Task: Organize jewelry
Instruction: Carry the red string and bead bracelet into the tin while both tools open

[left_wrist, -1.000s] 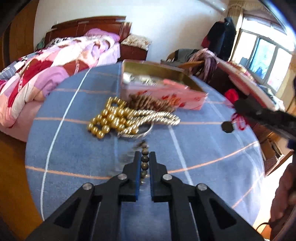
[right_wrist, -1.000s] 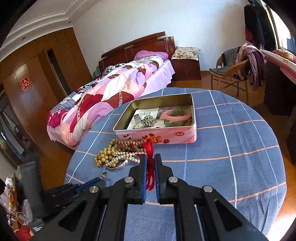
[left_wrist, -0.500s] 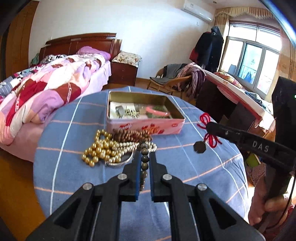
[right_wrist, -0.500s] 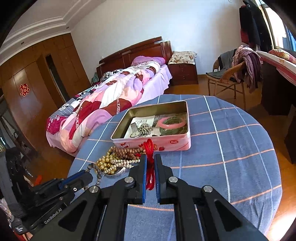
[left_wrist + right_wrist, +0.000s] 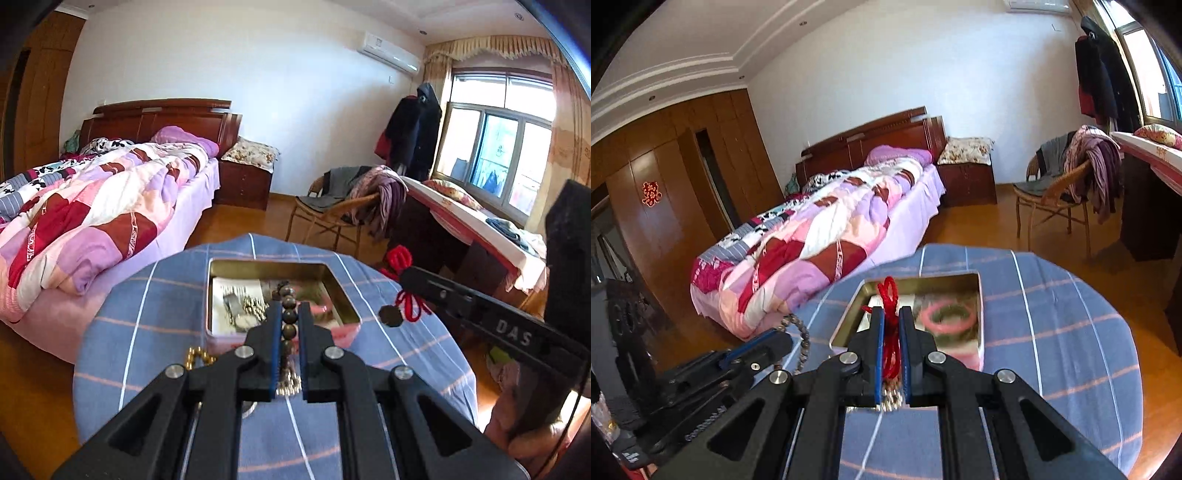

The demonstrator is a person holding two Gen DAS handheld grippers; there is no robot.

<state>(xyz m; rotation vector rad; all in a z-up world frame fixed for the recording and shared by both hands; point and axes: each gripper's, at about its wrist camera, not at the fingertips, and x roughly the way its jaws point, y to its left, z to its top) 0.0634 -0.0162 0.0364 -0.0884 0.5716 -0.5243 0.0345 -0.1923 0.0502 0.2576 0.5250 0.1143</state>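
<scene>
Left tool (image 5: 288, 314) clamped shut; right tool (image 5: 891, 317) clamped shut.

- White walls (image 5: 295, 92), wood floor (image 5: 979, 225).
- Bed (image 5: 92, 206) – patchwork quilt.
- Chair (image 5: 1052, 199) with draped clothes.
- Sunlit window (image 5: 498, 155).

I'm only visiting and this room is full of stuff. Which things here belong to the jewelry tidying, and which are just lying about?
Part of the job:
- dark bead string, clamped in the left gripper
- red cord, clamped in the right gripper
- pink tin
- pink bangle inside it
- gold beads

Just lying about:
- bed
- chair
- hanging coats
</scene>
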